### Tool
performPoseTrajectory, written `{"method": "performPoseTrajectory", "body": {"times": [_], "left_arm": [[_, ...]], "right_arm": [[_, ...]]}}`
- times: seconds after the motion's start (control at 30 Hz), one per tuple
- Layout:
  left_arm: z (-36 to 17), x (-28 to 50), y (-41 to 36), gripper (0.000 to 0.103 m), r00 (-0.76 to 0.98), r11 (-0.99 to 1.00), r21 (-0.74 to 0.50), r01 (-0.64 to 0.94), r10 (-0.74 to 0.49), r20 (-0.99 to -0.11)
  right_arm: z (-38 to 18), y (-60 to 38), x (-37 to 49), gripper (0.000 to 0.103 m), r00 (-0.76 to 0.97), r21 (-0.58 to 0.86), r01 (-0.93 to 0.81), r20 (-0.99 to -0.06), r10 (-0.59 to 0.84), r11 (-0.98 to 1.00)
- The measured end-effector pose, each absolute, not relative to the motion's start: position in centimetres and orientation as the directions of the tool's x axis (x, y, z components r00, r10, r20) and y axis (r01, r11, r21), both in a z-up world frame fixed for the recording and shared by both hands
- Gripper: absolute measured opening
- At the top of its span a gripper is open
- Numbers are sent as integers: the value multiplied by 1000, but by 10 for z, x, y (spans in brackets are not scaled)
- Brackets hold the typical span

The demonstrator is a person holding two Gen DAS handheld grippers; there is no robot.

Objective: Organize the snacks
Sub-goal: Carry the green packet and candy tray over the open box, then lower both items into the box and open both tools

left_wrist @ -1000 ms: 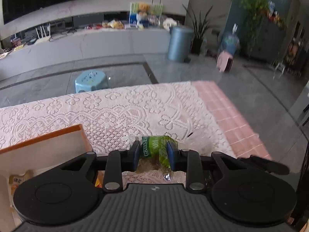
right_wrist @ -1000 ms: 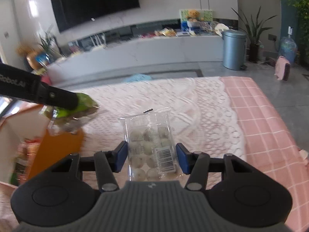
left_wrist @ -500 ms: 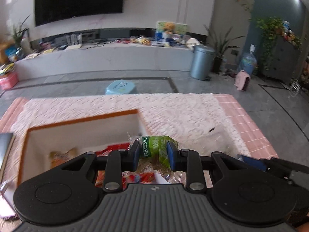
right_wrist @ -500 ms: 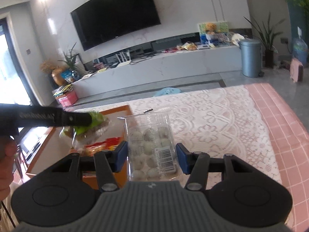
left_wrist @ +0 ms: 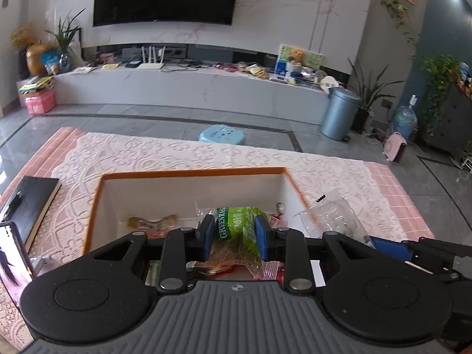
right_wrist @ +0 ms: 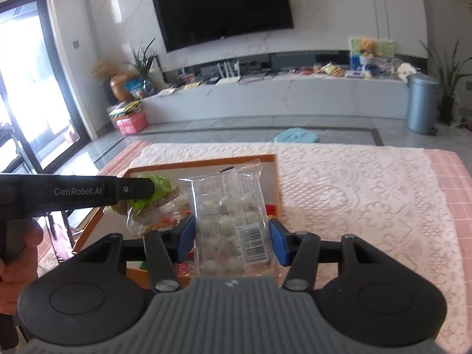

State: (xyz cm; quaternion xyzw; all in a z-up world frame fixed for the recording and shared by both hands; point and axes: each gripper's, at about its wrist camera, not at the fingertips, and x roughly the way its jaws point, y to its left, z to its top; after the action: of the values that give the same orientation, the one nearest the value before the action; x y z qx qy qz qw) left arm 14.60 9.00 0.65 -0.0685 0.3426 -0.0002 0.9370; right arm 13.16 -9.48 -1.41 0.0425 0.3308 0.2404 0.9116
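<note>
My left gripper (left_wrist: 235, 237) is shut on a green-labelled clear snack bag (left_wrist: 236, 227) and holds it over the orange-rimmed white box (left_wrist: 191, 173). The box holds several snack packets, one tan packet (left_wrist: 152, 223) near its left side. My right gripper (right_wrist: 231, 236) is shut on a clear bag of white round candies (right_wrist: 231, 221), held above the box's right edge (right_wrist: 274, 159). The left gripper and its green bag (right_wrist: 153, 188) show at the left of the right wrist view. The clear bag also shows in the left wrist view (left_wrist: 330, 215).
The box sits on a table with a pink lace cloth (left_wrist: 177, 153). A black book (left_wrist: 32, 200) and a phone (left_wrist: 11, 256) lie at the table's left. Beyond the table are a blue stool (left_wrist: 221, 133) and a grey bin (left_wrist: 339, 115).
Both grippers have swung left with their bags, from over the lace cloth to over the orange-rimmed box. Both grips are unchanged.
</note>
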Motion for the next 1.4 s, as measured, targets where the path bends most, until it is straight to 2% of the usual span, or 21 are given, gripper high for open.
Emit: {"method": "performPoseTrajectory", "body": {"times": [0.13, 0.3, 0.63, 1.03, 1.17, 1.2, 1.27, 1.3, 1.4], "left_arm": [[-11, 158, 117, 33, 727, 984, -139, -115, -12, -687], [-30, 174, 142, 33, 664, 970, -197, -145, -52, -746], [-62, 185, 147, 33, 580, 977, -147, -151, -33, -814], [-79, 190, 139, 36, 503, 991, -68, -117, 0, -864], [-75, 187, 138, 57, 508, 991, -60, -116, 8, -861], [-74, 186, 137, 60, 508, 992, -52, -119, 16, -861], [-69, 183, 136, 64, 522, 991, -36, -127, 36, -852], [-66, 181, 136, 69, 533, 991, -38, -132, 39, -845], [-51, 172, 135, 72, 579, 988, -65, -142, 29, -815]], "right_arm": [[-18, -72, 150, 52, 622, 231, -430, -624, 472, 873], [-26, -48, 179, 52, 551, 244, -448, -682, 481, 860], [-71, -7, 216, 53, 400, 218, -452, -817, 416, 865], [-91, 6, 219, 58, 406, 75, -492, -861, 305, 867], [-89, 6, 217, 61, 407, 66, -501, -862, 302, 863], [-86, 5, 215, 68, 418, 60, -504, -856, 304, 862], [-80, 5, 211, 72, 450, 30, -512, -842, 298, 858], [-76, 4, 210, 74, 466, 10, -515, -836, 290, 857], [-62, 0, 203, 75, 508, -26, -515, -815, 280, 857]]}}
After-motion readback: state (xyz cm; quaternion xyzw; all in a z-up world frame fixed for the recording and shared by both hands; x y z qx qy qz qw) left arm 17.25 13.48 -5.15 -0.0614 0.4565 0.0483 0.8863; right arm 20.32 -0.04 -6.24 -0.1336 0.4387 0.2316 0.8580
